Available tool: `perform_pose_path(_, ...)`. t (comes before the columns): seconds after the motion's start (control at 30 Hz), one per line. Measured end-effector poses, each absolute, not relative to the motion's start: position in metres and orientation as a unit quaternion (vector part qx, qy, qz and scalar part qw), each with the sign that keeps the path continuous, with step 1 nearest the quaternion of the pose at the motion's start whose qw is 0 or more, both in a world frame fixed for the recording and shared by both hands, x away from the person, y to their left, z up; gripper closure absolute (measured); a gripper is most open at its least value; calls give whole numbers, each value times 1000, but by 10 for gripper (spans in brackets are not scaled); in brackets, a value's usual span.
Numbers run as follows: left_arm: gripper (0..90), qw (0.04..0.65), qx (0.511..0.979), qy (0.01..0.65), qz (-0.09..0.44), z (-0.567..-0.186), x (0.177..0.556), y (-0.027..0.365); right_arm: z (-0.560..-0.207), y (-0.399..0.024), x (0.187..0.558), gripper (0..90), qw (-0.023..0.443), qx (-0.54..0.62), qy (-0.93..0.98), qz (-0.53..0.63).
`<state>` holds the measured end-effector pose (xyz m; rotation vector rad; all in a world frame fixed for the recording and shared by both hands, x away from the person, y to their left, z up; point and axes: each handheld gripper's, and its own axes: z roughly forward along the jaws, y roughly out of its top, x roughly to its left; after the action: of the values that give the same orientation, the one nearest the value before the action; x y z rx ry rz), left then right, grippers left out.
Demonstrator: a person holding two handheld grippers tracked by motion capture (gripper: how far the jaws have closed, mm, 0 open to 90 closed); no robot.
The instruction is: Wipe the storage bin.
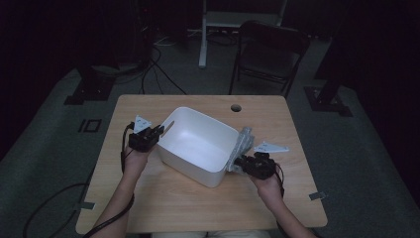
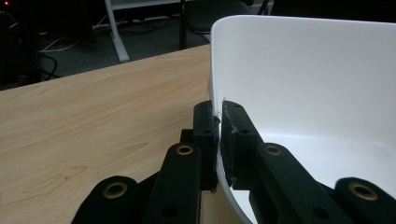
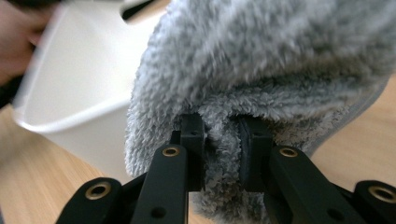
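A white plastic tub (image 1: 198, 146) is sitting near the middle of the wooden worktop (image 1: 148, 198), turned at an angle to the worktop's edges, and it is being gripped from the person's left side while a grey fluffy cloth (image 1: 241, 145) is hanging against its right-hand wall. The left tongs (image 1: 157, 133) are pinching the tub's thin rim: in the left gripper view one jaw is lying outside the wall and the other inside, the two pressed narrow with only the white plastic (image 2: 299, 84) between them. The right tongs (image 1: 237, 162) are biting into the cloth, and in the right gripper view the fuzzy grey pile (image 3: 261, 70) is bulging over and around both jaws, bunched in the gap between them, with the tub's white wall (image 3: 79, 88) just beside it to the left. In the high view the cloth is touching the outside of the tub's right wall and reaching up to about rim level. The tub's inside is looking bare. A dark folding chair (image 1: 270, 49) is standing on the floor beyond the worktop's far edge.
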<state>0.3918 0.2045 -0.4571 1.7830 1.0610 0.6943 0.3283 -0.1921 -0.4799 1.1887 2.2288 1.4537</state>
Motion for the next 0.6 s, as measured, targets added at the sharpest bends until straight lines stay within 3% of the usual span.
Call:
perform_pose_path(0.07, 849, 459, 724, 431, 281, -457, 392, 204, -501, -187, 335, 756, 94, 417, 771, 473)
perform_pose_path(0.47, 848, 458, 723, 434, 282, -457, 391, 203, -504, -189, 343, 758, 93, 419, 774, 465)
perform_pose_path(0.6, 847, 458, 722, 435, 282, -457, 391, 203, -520, -184, 349, 758, 90, 434, 787, 429)
